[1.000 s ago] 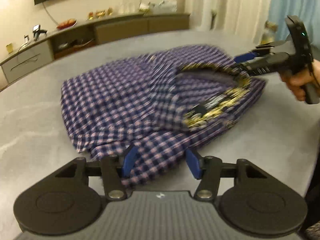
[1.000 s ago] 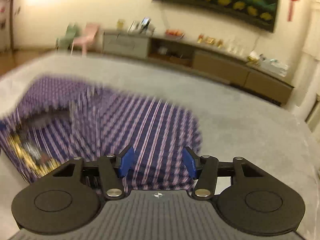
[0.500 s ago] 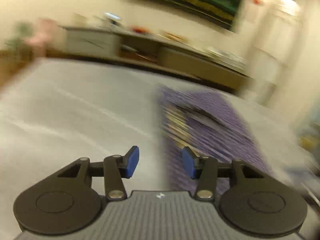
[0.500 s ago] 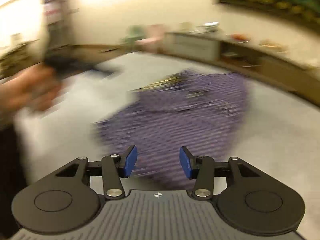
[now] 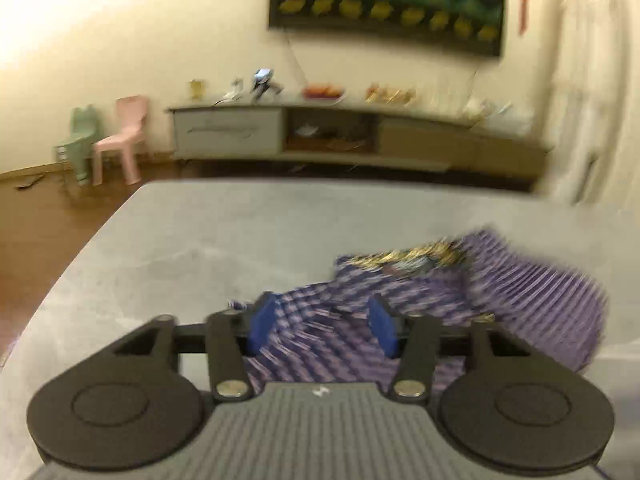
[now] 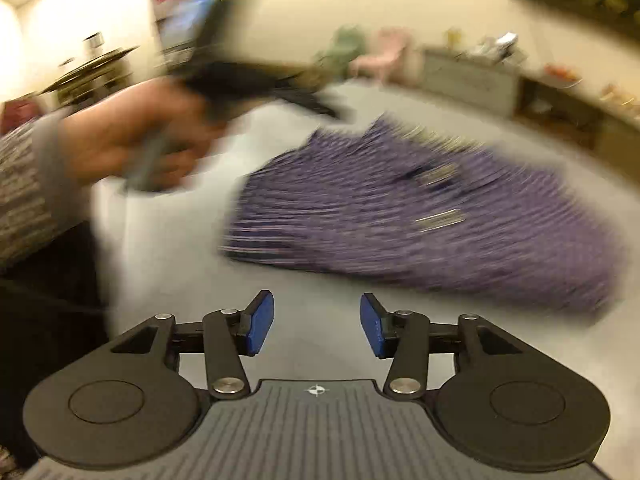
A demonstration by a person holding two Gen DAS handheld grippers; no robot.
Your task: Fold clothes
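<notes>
Left edge of right wrist view: person's left hand [image 6: 132,144], with a grey patterned sleeve [image 6: 24,184], carries the left gripper [image 6: 256,84] above the bench [image 6: 168,240]; heavily blurred there.

Left wrist view: left gripper [image 5: 322,324] has its fingers spread wide, nothing between them. Checked cloth lies under and just beyond the blue pads [image 5: 260,322]; no pinch on it visible.

Centre to right: purple checked shirt [image 6: 420,216] lies on the grey bench as a compact, layered bundle. Collar lining with a gold pattern [image 5: 416,260] sits on top toward the far side. Near edge looks rumpled, one flap lying loose toward the left gripper.

Right gripper [image 6: 316,328]: fingers spread wide, empty, over bare bench just short of the shirt's near edge.

Progress, as judgement: shirt already lies gathered into a roughly rectangular pack, sleeves not showing outside it. Blur hides whether edges are square. Fits either a finished fold with both grippers free, or a pack awaiting one more fold or tidying of the loose flap. Cannot settle which.
</notes>
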